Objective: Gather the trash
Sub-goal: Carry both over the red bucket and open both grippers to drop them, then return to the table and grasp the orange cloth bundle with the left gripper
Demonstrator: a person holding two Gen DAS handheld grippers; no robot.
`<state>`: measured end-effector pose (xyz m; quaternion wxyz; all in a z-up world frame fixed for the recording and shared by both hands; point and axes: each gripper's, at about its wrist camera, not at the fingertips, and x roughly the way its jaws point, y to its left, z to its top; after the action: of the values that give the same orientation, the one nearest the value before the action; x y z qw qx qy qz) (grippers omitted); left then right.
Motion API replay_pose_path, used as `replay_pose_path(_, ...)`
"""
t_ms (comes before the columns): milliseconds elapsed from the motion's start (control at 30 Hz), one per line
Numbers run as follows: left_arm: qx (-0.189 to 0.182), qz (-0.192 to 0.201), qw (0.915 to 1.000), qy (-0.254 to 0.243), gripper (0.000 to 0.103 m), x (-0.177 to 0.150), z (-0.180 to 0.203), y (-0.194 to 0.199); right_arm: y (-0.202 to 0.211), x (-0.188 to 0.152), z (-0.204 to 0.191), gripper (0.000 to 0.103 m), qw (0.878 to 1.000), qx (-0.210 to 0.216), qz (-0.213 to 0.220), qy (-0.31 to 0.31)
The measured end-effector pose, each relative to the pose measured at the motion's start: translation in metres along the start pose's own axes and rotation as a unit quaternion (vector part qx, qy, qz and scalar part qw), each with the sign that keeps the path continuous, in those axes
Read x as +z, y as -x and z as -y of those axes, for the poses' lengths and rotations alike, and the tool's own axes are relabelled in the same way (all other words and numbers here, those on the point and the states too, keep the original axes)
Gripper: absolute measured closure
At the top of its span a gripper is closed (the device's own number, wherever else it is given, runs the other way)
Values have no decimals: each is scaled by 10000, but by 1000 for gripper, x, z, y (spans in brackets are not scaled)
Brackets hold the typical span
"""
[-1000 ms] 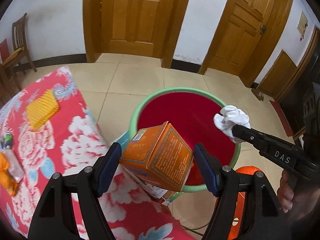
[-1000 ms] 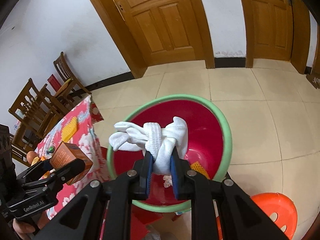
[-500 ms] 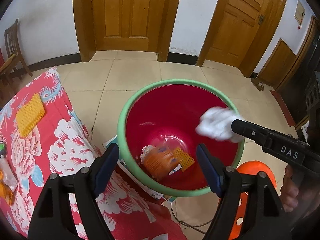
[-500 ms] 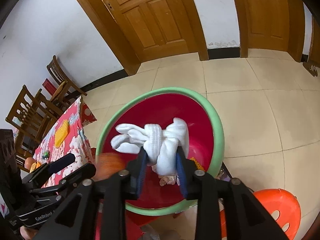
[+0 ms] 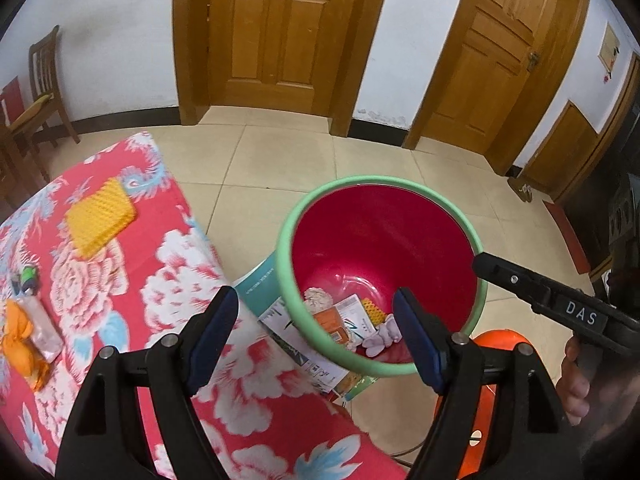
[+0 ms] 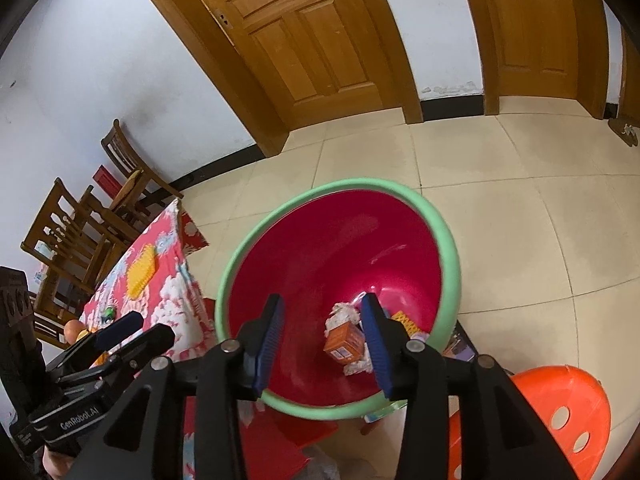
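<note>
A red bin with a green rim (image 5: pixel 289 240) (image 6: pixel 450 248) stands on the floor beside the table. At its bottom lie an orange box (image 5: pixel 334 322) (image 6: pixel 345 342), a white cloth (image 5: pixel 380 338), crumpled paper (image 5: pixel 318 298) and a yellow piece (image 5: pixel 372 309). My left gripper (image 5: pixel 316 336) is open and empty over the bin's near rim. My right gripper (image 6: pixel 322 346) is open and empty above the bin; it also shows in the left wrist view (image 5: pixel 520 284).
The table with a red flowered cloth (image 5: pixel 168 264) holds a yellow sponge-like pad (image 5: pixel 98 222), an orange wrapper (image 5: pixel 20 340) and small items (image 5: pixel 28 278). An orange stool (image 6: pixel 560 420) stands by the bin. Papers (image 5: pixel 296 344) lie under it. Wooden chairs (image 6: pixel 80 232) stand at left.
My left gripper let the orange box fall into the bin. My right gripper opened and the white cloth dropped in.
</note>
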<state>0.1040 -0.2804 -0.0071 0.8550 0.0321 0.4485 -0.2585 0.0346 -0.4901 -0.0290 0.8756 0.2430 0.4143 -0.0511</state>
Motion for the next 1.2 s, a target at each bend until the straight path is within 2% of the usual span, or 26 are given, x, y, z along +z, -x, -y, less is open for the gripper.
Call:
replay_pose_path(600,717,450,9948,563,24,-19,-80,69,3,-15,-72,57,9984,439,-55,360)
replay_pose_path(933,1205,624,9834,1203,24,-41,-155,101,-9,-23,-140,56,9931,820,-141,822)
replay_pose_path(1133,1507,650,9743,1544,24,-53,-195,101,-18,-31,-175,53,9900,954,-228,1012)
replay_pose_path(1200,1578,607,9719,1637,24,-58,-207,98,-23,-33,-183,50,9890,974,-287,1074)
